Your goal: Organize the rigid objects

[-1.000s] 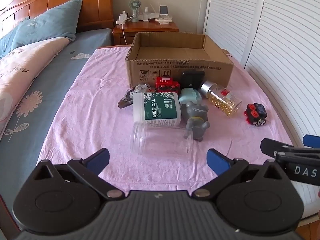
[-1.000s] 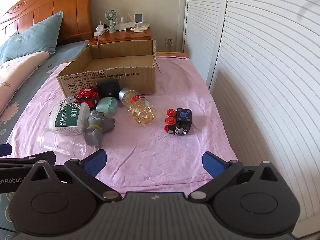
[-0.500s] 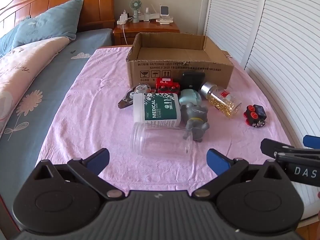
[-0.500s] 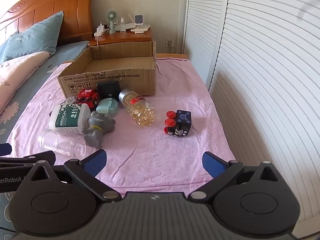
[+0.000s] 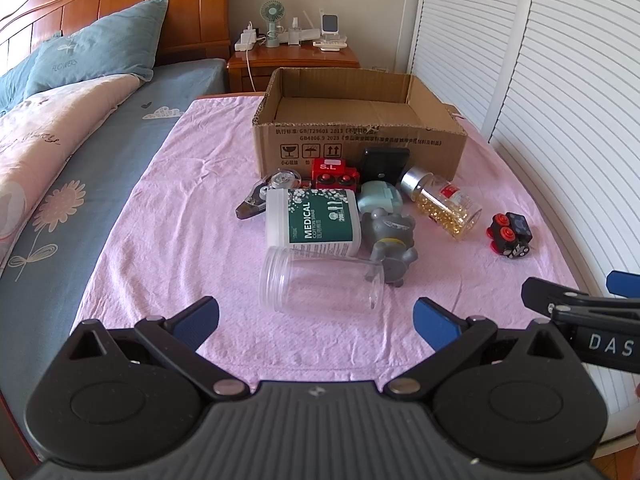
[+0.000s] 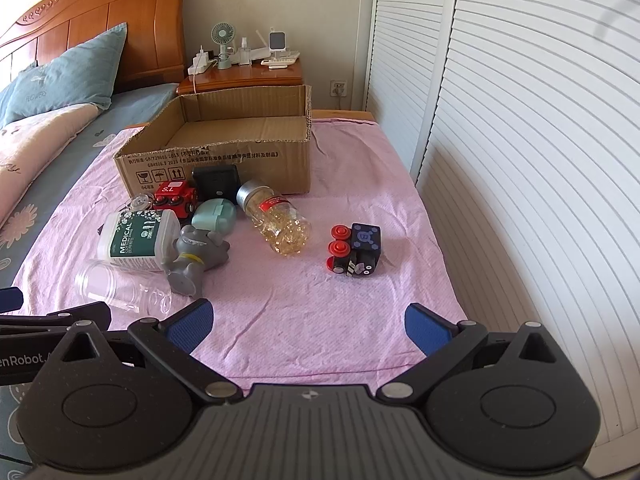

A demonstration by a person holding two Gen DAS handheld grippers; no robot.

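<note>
Both grippers hover at the near edge of the pink cloth (image 5: 168, 216), jaws spread wide and empty: left gripper (image 5: 316, 320), right gripper (image 6: 308, 320). The objects to be organised lie in a loose cluster in front of one open cardboard box (image 5: 360, 136), none yet inside it. Nearest the left gripper lies one clear plastic jar (image 5: 320, 284) on its side, probably light, smooth and prone to roll, best pinched across its ribbed mouth. Touching it are one white MEDICAL container (image 5: 312, 222), flat-sided and easy to clamp across its width, and one grey rubbery figurine (image 5: 390, 242). Behind these lie one mint case (image 5: 380, 196), one black case (image 5: 384, 162), one red toy block (image 5: 334, 174) and one tape dispenser (image 5: 268, 192). One capsule bottle (image 6: 276, 218), likely the heaviest, lies beside them; one black-and-red fidget cube (image 6: 354, 248) sits well apart.
</note>
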